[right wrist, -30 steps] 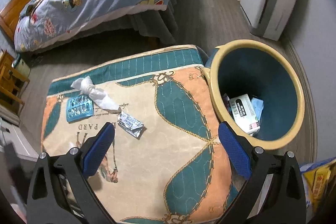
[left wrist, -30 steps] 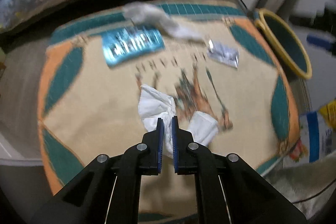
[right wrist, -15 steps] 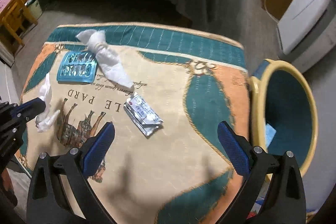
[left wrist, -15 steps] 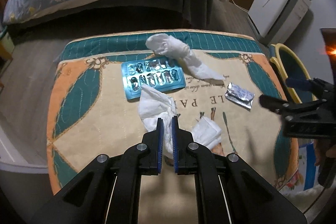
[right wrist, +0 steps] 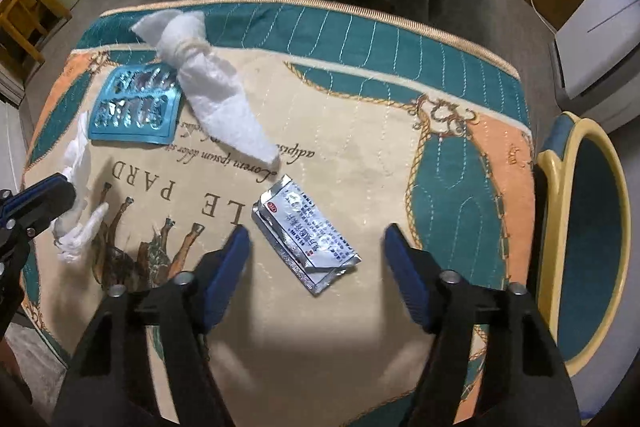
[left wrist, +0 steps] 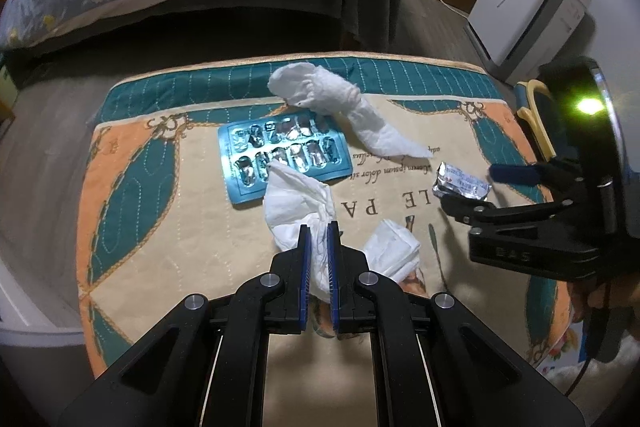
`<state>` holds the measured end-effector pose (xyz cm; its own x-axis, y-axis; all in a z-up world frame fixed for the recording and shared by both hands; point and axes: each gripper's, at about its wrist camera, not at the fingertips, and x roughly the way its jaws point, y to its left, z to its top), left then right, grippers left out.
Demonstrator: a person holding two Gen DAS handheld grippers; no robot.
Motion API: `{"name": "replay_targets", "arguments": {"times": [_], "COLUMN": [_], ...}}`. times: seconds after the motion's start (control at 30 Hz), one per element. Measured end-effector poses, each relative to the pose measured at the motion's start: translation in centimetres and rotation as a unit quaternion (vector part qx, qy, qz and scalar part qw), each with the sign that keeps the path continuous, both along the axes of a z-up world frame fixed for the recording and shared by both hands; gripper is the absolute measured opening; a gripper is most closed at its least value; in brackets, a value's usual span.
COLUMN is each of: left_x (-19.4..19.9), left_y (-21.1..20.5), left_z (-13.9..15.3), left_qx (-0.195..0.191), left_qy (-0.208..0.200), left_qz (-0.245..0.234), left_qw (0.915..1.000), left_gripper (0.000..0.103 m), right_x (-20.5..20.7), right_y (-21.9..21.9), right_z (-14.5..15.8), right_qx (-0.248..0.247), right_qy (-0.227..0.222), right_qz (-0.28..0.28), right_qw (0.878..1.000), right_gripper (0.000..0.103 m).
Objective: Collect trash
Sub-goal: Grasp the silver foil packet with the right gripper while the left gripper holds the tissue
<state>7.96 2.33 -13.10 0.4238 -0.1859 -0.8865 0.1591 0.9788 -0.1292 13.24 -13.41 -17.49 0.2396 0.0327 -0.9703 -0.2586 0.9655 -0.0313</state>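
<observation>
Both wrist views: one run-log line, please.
left tongs: shut on tissue | right tongs: closing, open over foil sachet | bin: right

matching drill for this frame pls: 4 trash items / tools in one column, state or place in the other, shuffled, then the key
Things:
1. crumpled tissue
2. silver foil sachet
3. blue blister pack
4. twisted white tissue

States or places:
A. flat on the mat, one corner under a white tissue
B. pinched in the shut left tool
C. lying across the mat's teal border and cream centre, nothing gripping it
D. on the mat between the pads of the right tool, not yet pressed

Pairs: 1-B, 2-D, 3-A, 4-C
</observation>
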Motion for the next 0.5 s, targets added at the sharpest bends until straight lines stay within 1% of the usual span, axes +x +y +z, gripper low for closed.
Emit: {"name": "replay_targets", "arguments": {"times": [0.07,0.13,0.2,0.23,0.3,0.37,0.5], "left_x": [0.0,-0.1,-0.1,-0.1,-0.2,-0.3,-0.6], "left_y": [-0.1,-0.1,-0.1,0.0,0.0,-0.2,-0.7], "left_z": [0.0,0.1,0.1,0.1,0.2,0.3,0.6], "left_qx": [-0.001,0.001,0.002,0.001,0.0,0.0,0.0], "left_qy": [-0.001,-0.002,-0.002,-0.002,-0.003,-0.005,-0.01], "left_qz": [-0.002,-0.004,-0.002,-0.001,-0.001,-0.003,-0.008], "left_qw": [1.0,1.0,1.0,1.0,1.0,1.0,0.9999], "left_gripper": [0.009,0.009,0.009,0.009,0.009,0.009,0.009], "right_x": [0.1,0.2,0.2,0.2,0.1,-0.2,-0.7], "right_y": [-0.1,-0.2,0.0,0.0,0.1,-0.3,-0.8], "right_z": [-0.4,-0.5,-0.3,-0.3,-0.1,0.2,1.6], "right_qx": [0.0,0.005,0.01,0.011,0.015,0.022,0.033], "right_qy": [0.008,0.01,0.012,0.014,0.017,0.018,0.005], "right_qz": [-0.006,-0.01,-0.007,-0.006,-0.009,-0.014,-0.014], "right_qw": [1.0,1.0,1.0,1.0,1.0,1.0,0.999], "right_gripper": [0.058,0.052,0.039,0.036,0.023,0.023,0.023]}}
